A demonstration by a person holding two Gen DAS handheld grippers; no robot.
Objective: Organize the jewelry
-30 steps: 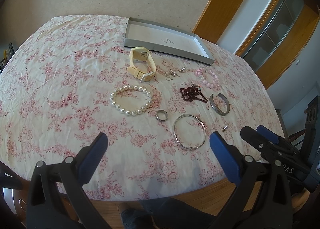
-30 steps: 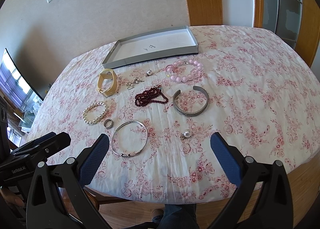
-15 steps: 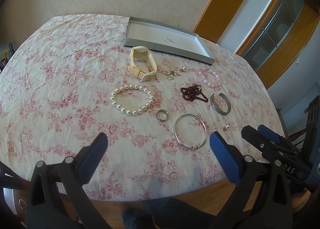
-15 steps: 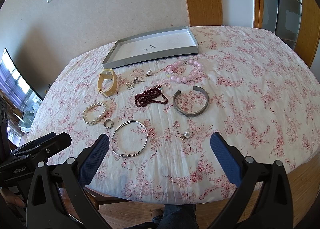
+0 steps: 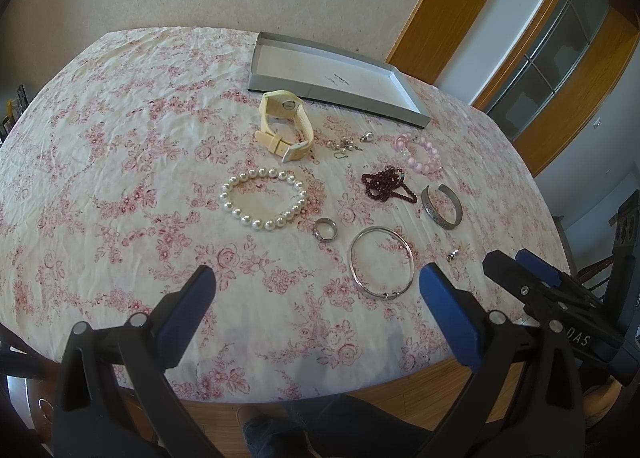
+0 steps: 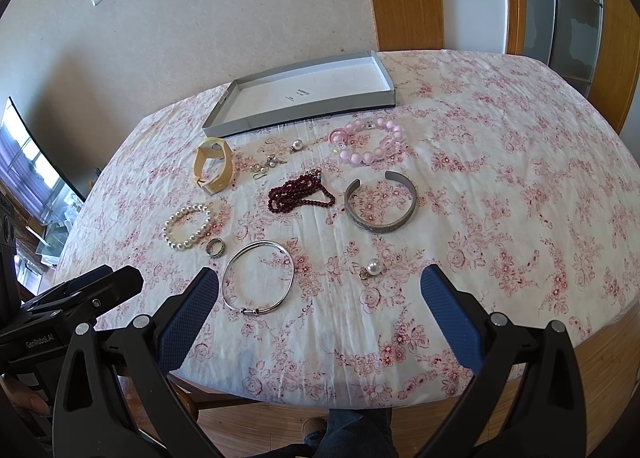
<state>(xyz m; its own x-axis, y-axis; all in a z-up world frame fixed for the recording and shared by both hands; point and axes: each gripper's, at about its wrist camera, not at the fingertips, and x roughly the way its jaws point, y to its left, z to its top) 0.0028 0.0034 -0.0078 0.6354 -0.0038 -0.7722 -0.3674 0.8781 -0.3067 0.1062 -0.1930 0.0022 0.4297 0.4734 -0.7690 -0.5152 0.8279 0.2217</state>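
So the big thing here is the table (image 6: 520, 162) with a white cloth covered in pink flowers. Using the grey tray (image 6: 304, 98) as the reference: it sits at the far side of the table, nothing in it that I can see, just a small printed mark on its floor.

Both grippers hang over the near edge, well away from the tray. The left gripper (image 5: 316, 298) has its blue pads spread wide with nothing between them, and the right gripper (image 6: 320, 298) is the same, wide apart and holding nothing.

All the jewelry is lying loose on the cloth on the near side of the tray. The cream watch (image 6: 214, 164) is just in front of the tray's left corner, standing on its strap. The pink bead bracelet (image 6: 368, 142) is just in front of the tray's right end. Further out from the tray: the silver cuff (image 6: 380, 204), the dark red bead strand (image 6: 298, 194), the pearl bracelet (image 6: 187, 226). The thin silver bangle (image 6: 258, 278) is the farthest from the tray, closest to the grippers. Small stuff: a ring (image 6: 216, 248) between the pearls and bangle, a pearl pendant (image 6: 372, 268) near the cuff, some earrings (image 6: 268, 166) close to the tray.
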